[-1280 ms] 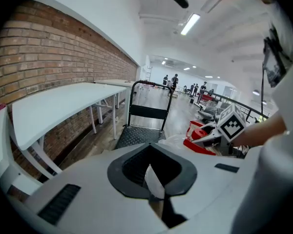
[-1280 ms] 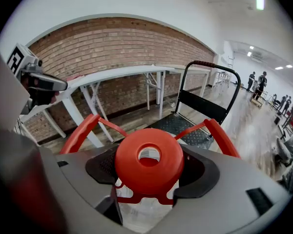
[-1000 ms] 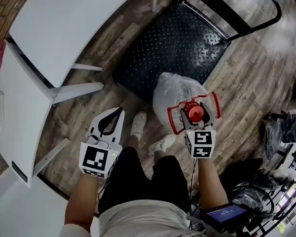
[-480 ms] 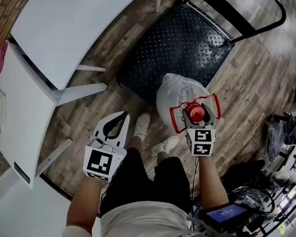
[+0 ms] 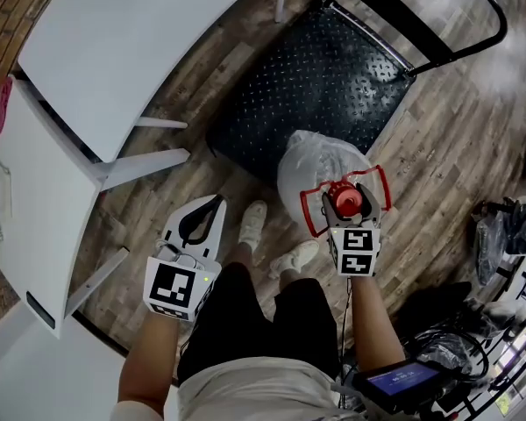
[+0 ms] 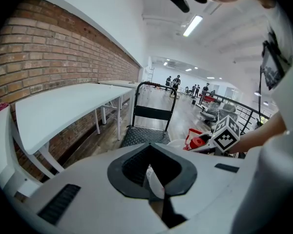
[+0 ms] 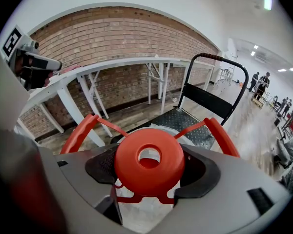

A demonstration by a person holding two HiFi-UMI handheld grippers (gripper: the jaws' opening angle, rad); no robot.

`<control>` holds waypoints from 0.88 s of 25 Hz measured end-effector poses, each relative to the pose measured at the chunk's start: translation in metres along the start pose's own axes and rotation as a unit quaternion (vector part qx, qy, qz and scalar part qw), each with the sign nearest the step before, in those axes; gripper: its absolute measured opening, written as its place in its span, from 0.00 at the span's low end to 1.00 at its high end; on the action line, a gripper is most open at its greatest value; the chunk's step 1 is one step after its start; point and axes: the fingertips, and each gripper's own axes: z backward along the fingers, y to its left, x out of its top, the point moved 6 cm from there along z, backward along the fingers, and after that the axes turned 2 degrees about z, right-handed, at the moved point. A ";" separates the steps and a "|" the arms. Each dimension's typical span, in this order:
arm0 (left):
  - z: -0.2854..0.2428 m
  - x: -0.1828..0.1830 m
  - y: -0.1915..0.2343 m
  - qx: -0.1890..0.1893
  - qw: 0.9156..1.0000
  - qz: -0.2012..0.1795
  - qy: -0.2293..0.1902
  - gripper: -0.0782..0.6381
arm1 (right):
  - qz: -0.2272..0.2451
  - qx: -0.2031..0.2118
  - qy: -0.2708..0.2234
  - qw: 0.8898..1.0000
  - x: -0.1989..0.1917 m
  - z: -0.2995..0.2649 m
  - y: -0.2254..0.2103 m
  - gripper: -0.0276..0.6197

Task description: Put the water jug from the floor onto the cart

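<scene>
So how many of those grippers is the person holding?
2. The left gripper is shut and empty, above the wooden floor; the right gripper is shut on the water jug's red cap.

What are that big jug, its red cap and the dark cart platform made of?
Water jug: probably cloudy, translucent plastic; light glints off its rounded shoulder. Red cap: glossy moulded plastic, like the matching carry handle. Cart platform: looks like dark metal tread plate, given the raised stud pattern, though a textured mat is possible.

Left tongs (image 5: 210,205) together (right tongs (image 5: 348,200) clamped)
</scene>
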 end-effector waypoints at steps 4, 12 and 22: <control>0.000 0.004 0.003 -0.004 1.000 -0.005 0.000 0.11 | 0.000 -0.005 -0.023 1.000 0.010 0.008 0.001 0.53; 0.001 0.028 0.003 -0.037 0.999 -0.026 -0.013 0.11 | -0.024 -0.019 -0.094 0.995 0.064 0.066 0.005 0.53; 0.007 0.066 -0.019 -0.109 0.992 -0.057 -0.033 0.11 | -0.069 -0.067 -0.172 0.980 0.098 0.162 0.014 0.53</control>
